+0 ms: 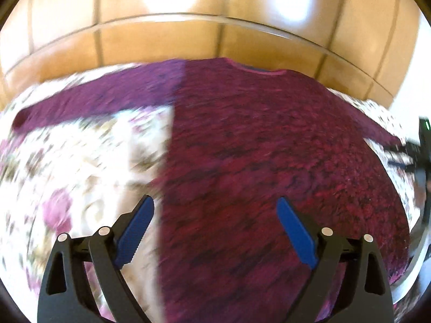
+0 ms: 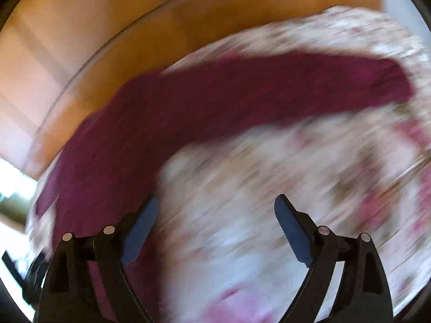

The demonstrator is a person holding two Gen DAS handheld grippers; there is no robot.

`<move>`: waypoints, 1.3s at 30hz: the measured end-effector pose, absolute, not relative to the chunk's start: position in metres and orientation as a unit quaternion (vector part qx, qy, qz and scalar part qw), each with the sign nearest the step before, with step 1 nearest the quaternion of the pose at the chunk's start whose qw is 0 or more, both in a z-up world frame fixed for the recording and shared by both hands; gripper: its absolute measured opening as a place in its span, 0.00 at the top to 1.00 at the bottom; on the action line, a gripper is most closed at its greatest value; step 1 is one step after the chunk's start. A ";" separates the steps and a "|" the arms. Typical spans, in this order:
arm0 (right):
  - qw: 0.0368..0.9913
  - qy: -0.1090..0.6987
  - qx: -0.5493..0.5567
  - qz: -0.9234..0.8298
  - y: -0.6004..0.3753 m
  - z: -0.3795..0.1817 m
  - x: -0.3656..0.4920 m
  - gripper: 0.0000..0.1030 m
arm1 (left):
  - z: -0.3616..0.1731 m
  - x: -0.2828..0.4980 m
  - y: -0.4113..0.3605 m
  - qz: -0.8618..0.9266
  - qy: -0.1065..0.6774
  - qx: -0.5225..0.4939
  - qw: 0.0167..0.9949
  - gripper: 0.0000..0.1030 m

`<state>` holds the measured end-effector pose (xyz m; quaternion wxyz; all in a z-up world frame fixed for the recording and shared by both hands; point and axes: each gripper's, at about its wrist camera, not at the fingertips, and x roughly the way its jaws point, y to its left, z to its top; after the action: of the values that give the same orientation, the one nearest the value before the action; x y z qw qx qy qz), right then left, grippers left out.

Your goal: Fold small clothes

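A dark magenta knitted sweater point(image 1: 256, 161) lies flat on a floral tablecloth point(image 1: 75, 161), neckline at the far side, one sleeve point(image 1: 94, 99) stretched out to the left. My left gripper point(image 1: 215, 207) hovers above the sweater's left side edge, open, with nothing between its blue pads point(image 1: 293, 231). In the blurred right wrist view the sweater's other sleeve point(image 2: 269, 91) runs across the floral tablecloth point(image 2: 269, 202) toward the right. My right gripper point(image 2: 216, 202) hangs open over the cloth just right of the sweater's body point(image 2: 94, 167), holding nothing. Part of the right gripper shows at the left wrist view's right edge point(image 1: 412, 156).
The cloth covers a round glass-edged table point(image 1: 296, 37). Beyond it lies a tan tiled floor point(image 1: 161, 5). In the right wrist view the table's rim point(image 2: 134, 27) curves along the upper left, with floor point(image 2: 54, 40) past it.
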<state>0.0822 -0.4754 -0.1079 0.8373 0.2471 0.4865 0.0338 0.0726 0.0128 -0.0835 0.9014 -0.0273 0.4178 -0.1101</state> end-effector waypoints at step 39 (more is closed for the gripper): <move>0.813 0.392 0.420 -0.091 -0.543 -0.119 0.021 0.48 | -0.057 0.106 -0.014 -0.181 0.410 -0.030 0.893 0.45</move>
<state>0.0205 -0.5431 -0.1194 0.8133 0.4202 0.3920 -0.0911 0.1065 -0.0137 -0.0567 0.8931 -0.0298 0.4105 -0.1815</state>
